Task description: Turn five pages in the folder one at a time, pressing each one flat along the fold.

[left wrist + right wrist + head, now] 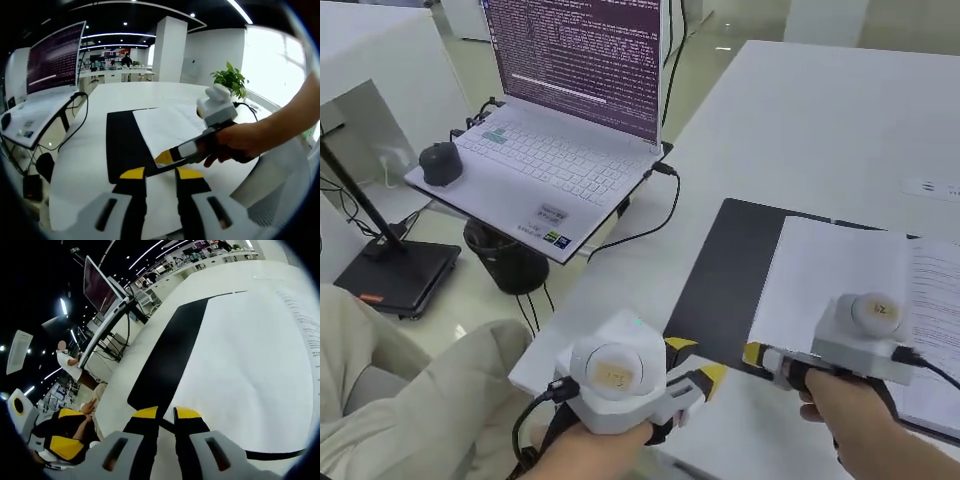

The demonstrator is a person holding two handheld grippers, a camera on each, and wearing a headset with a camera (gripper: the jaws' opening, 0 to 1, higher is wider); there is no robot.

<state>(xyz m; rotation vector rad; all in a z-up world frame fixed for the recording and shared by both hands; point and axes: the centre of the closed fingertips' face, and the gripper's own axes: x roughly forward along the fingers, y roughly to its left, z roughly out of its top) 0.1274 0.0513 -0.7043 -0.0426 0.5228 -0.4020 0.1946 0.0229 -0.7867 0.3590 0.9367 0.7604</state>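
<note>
Laptop and mouse sit on a raised stand at the upper left of the head view, beside the white desk. Low in the middle, the left gripper hangs at the desk's near edge. Its yellow-tipped jaws are parted with nothing between them, and they point toward the folder. The folder lies open and flat on the desk at centre right. Its black cover is to the left, with a blank white page over it and a printed sheet at the right edge. At the lower right, the right gripper meets the page's near left corner. Its jaws stand close together, and I cannot tell whether they pinch the page.
</note>
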